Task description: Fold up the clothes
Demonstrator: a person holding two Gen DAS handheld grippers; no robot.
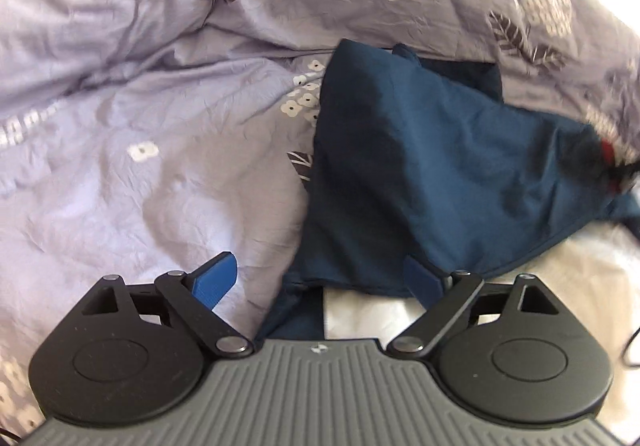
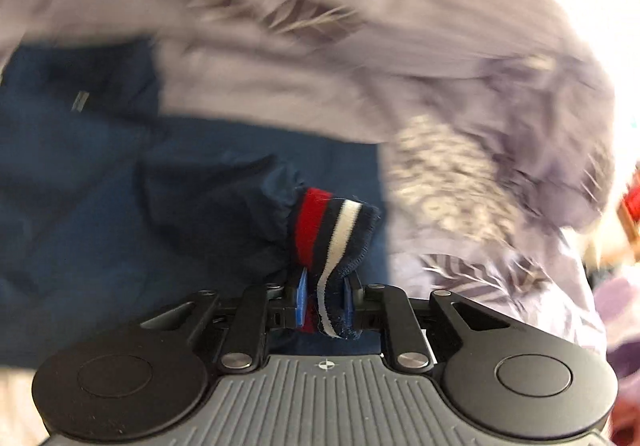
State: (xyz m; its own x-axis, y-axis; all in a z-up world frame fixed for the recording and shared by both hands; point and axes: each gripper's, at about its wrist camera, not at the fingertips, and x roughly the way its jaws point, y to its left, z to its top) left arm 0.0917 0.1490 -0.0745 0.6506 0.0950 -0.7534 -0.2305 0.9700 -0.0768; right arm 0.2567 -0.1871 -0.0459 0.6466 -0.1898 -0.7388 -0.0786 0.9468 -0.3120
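Lying on a bed covered by a lavender duvet [image 1: 132, 94], the navy jacket [image 1: 404, 166] occupies the right half of the left wrist view. Its long axis runs from the near centre toward the far right, where one sleeve is drawn out to the right edge of the view. The shell fabric is thin, smooth and lightly creased; no brand, label or legible writing can be made out. The duvet is crinkled cotton printed with white flowers and dark feather leaves. White bedding [image 1: 560, 270] shows at near right.

The left hand-held gripper [image 1: 320, 278] is released, its blue fingertips spread wide, the right tip against the jacket hem.

The right hand-held gripper [image 2: 325, 298] is clenched on the sleeve cuff [image 2: 334, 230], a ribbed knit band striped red, navy and white. Elastic gathers pucker the sleeve behind it.
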